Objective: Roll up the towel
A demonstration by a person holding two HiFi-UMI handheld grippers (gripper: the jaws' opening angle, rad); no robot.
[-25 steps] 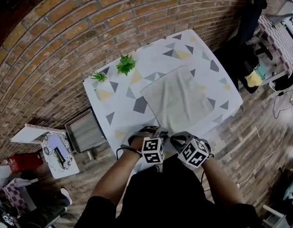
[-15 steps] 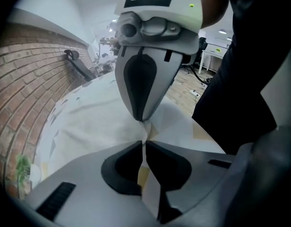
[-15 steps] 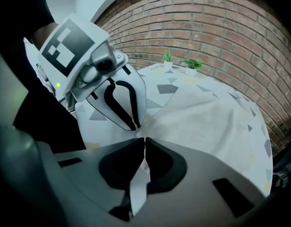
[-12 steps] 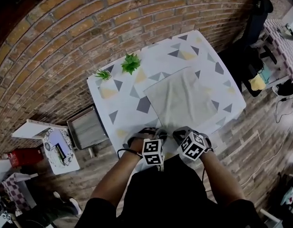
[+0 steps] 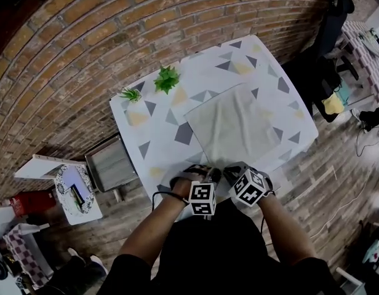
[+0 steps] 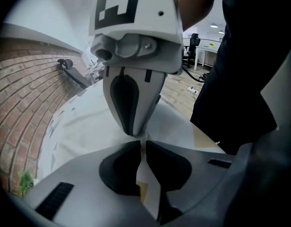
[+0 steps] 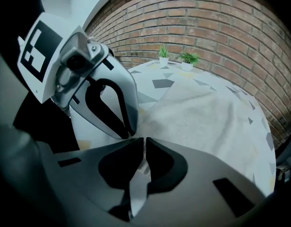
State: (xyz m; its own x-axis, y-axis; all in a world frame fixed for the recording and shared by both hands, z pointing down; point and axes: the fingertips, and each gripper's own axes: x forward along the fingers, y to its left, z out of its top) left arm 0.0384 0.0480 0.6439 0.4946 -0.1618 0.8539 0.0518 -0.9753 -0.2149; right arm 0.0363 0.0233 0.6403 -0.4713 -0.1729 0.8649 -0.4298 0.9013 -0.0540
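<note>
The towel (image 5: 235, 128) is lying spread flat towards the right side of the table (image 5: 136, 141), with its near edge at the table's near edge, where both tools are being held side by side. It is being judged as light, soft and limp: a thin cloth that is likely to sag, crease and slide over the patterned tablecloth (image 5: 205, 66) rather than keep a shape, so a first tight fold along the near edge is being called for, with hold taken at two spots on that edge, apart from each other, to keep the roll even. The jaws of the left gripper (image 6: 140, 143) have just been closing and are being seen almost together, with a thin fold of cloth pinched between the pads. The jaws of the right gripper (image 7: 143, 140) have just been easing open a little, yet only a narrow slit is being left, and towel fabric is being nipped in it. In the head view the towel's near edge and both pinches are being covered by the grippers' marker cubes. Whether tablecloth is being caught along with the towel cannot be told; a yellowish patch below the left pads is being left unexplained. The table's near corners are being hidden by the person's arms and body.
</note>
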